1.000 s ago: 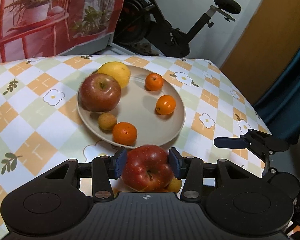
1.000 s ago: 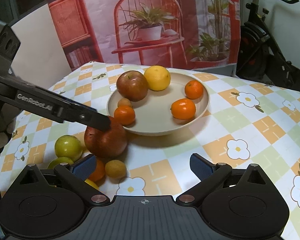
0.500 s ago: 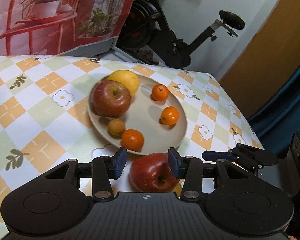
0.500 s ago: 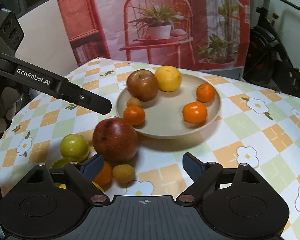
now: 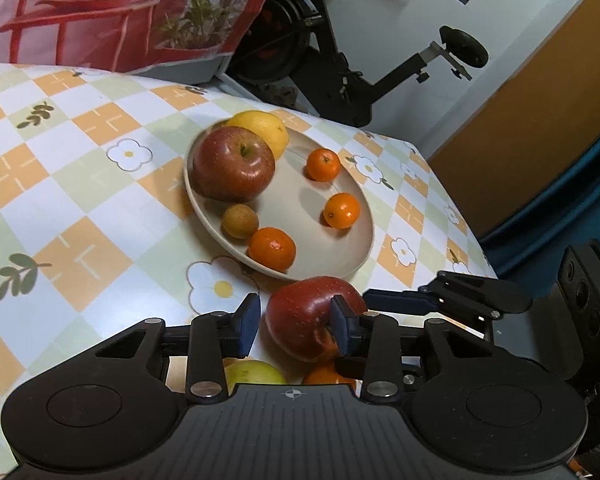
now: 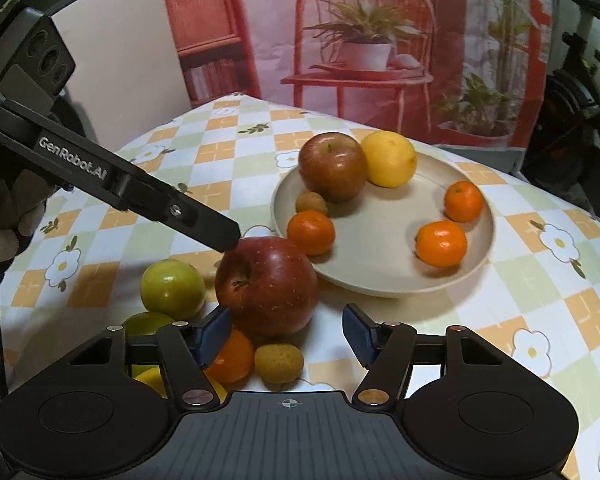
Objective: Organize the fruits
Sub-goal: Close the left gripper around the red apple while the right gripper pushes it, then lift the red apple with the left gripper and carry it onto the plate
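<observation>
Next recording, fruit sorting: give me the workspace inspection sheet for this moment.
Surface: tablecloth, checked with flowers.
Job's things: plate holds a dull apple, lemon, three oranges and a small brown fruit; red apple, green fruit, loose orange and loose brown fruit lie beside it.
Clutter: nothing seen.
Grippers: left gripper and right gripper open, jaws just been closing, red apple partly between each, unsqueezed.
Cables: nothing seen.
Surroundings: exercise bike, printed backdrop.
</observation>
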`<state>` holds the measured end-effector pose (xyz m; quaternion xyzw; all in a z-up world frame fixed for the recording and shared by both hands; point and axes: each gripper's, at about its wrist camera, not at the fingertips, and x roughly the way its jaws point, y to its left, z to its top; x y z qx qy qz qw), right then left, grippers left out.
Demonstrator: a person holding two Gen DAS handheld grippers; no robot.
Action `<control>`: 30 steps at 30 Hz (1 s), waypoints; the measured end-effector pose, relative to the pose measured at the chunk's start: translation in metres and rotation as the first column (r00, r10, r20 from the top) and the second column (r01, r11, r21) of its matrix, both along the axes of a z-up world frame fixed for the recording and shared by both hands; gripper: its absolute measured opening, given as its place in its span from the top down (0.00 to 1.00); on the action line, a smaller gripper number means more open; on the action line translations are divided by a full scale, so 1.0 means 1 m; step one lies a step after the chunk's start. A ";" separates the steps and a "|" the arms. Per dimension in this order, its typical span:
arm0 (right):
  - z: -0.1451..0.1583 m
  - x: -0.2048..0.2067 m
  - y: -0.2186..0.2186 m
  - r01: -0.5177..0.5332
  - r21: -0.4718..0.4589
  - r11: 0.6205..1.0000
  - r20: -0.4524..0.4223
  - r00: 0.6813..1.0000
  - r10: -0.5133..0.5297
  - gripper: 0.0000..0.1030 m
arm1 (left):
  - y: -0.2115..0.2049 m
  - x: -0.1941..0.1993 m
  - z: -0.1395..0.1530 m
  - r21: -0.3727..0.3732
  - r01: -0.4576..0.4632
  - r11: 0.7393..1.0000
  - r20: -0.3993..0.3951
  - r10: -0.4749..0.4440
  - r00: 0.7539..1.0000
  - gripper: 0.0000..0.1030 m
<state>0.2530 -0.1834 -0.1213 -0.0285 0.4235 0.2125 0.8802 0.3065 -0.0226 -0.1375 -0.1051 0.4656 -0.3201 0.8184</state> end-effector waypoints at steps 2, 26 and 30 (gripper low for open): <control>0.000 0.002 0.001 -0.011 0.003 1.000 -0.005 1.000 0.011 0.43 | 0.000 0.002 -0.003 -0.011 0.004 1.000 -0.013 -0.004 1.000 0.61; -0.006 -0.004 -0.039 0.132 0.202 0.970 -0.115 0.987 -0.110 0.51 | -0.031 0.015 -0.014 -0.071 0.031 0.997 -0.090 -0.037 0.995 0.61; -0.002 -0.009 -0.038 0.137 0.156 0.978 -0.065 0.990 -0.129 0.47 | -0.039 0.018 -0.015 -0.056 0.011 0.998 -0.095 -0.016 0.995 0.60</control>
